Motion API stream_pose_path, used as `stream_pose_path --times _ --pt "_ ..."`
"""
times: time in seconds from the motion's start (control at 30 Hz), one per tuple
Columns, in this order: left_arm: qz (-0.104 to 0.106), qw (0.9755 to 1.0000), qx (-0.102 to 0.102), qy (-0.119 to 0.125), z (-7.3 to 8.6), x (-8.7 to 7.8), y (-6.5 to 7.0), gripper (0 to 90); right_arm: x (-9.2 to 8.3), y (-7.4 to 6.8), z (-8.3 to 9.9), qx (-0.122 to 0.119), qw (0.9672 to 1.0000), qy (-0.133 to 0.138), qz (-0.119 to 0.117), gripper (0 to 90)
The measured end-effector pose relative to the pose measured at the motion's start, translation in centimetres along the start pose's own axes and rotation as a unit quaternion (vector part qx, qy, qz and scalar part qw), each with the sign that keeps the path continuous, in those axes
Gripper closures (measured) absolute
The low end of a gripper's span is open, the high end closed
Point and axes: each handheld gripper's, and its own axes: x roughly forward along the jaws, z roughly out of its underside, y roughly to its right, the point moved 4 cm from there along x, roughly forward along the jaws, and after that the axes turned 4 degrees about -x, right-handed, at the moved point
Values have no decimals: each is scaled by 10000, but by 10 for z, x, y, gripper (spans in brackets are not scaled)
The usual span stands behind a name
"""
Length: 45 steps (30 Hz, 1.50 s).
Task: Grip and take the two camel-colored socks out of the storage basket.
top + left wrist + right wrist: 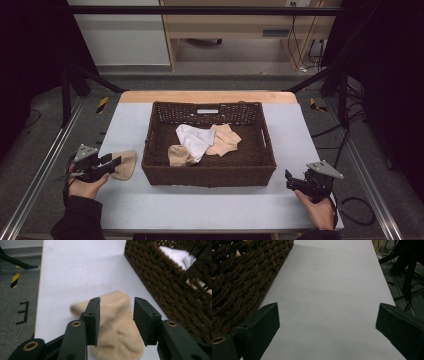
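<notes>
A beige sock (126,165) lies flat on the pale table (200,210), just left of a dark wicker basket (210,175). My left gripper (116,161) hovers low over the sock's near end. In the left gripper view its jaws stand apart on either side of the sock (117,340), and the pads do not press on it, so the left gripper (116,307) is open. My right gripper (289,180) rests at the front right of the basket. In its own view the right gripper (327,312) is wide open over bare table.
Inside the basket lie a white cloth (195,140) and two beige pieces (225,140) (180,156). The basket wall (162,282) stands close to the right of the sock, and the same basket (237,272) is left of the right gripper. Metal frame rails run along both table sides.
</notes>
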Motion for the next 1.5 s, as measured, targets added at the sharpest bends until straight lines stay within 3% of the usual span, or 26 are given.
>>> stream_pose_path --times 0.37,0.6,0.77,1.17,1.5 --pt "275 9969 40 729 -34 -23 24 528 0 0 0 31 10000 -7 -4 54" --pt "469 9946 168 911 -54 -25 46 516 1 0 0 40 10000 -16 14 53" --pt "620 9919 141 1096 -72 -25 59 507 1 0 0 52 10000 -23 7 53" --pt "879 9888 384 1147 -112 0 108 508 1 1 -1 66 10000 7 18 50" --pt "889 9899 567 948 -121 36 137 467 0 2 -1 98 9999 23 20 50"
